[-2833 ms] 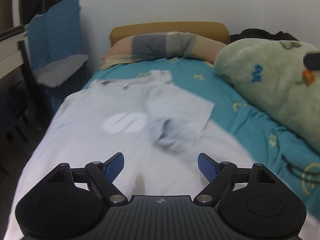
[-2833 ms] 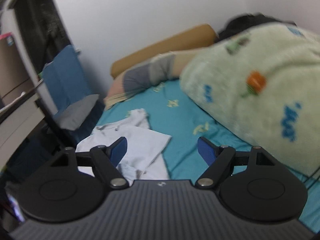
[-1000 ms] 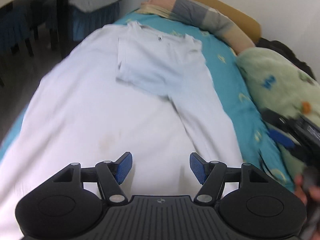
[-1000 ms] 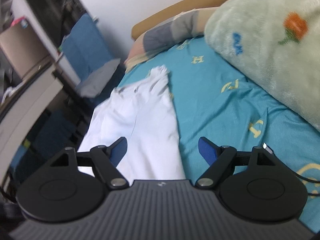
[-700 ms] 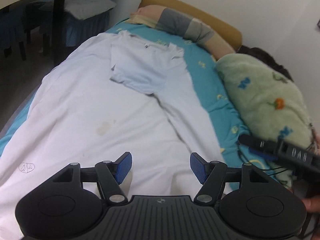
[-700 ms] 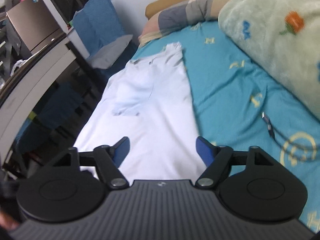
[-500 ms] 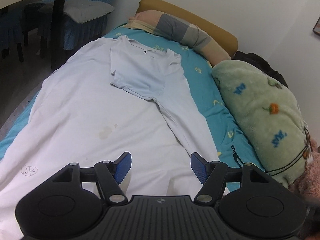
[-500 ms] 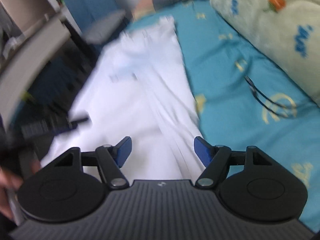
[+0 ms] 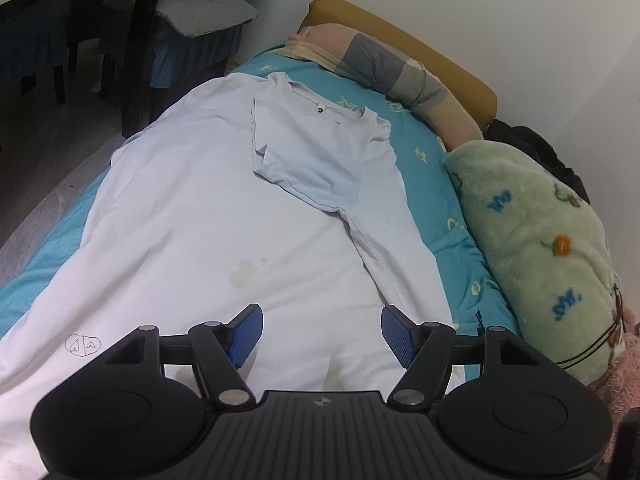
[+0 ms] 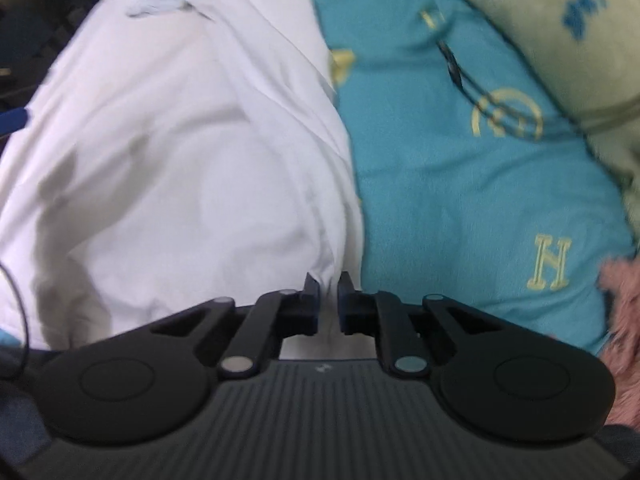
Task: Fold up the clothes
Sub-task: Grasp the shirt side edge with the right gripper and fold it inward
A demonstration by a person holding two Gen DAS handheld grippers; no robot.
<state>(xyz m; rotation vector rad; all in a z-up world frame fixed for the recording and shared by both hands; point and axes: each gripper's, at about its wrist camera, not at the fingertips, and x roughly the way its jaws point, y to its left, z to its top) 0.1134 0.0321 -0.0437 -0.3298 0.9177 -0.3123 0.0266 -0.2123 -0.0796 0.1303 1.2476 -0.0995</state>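
A large white T-shirt lies flat along the bed, collar toward the pillow. Its right side is turned inward, with the paler sleeve across the chest and a folded strip running down the right edge. My left gripper hovers open over the shirt's lower part, with nothing between its blue pads. My right gripper points steeply down at the shirt's right edge beside the teal sheet. It is shut, with a pinch of white cloth between its fingers.
The teal bedsheet shows to the right of the shirt, with a black cable on it. A green fleece blanket lies along the wall side, with a striped pillow at the head. A chair with a grey cushion stands on the left.
My right gripper has tipped downward onto the shirt's right edge and gone from wide open to shut on the cloth. The left gripper has drawn back and risen slightly, still open.
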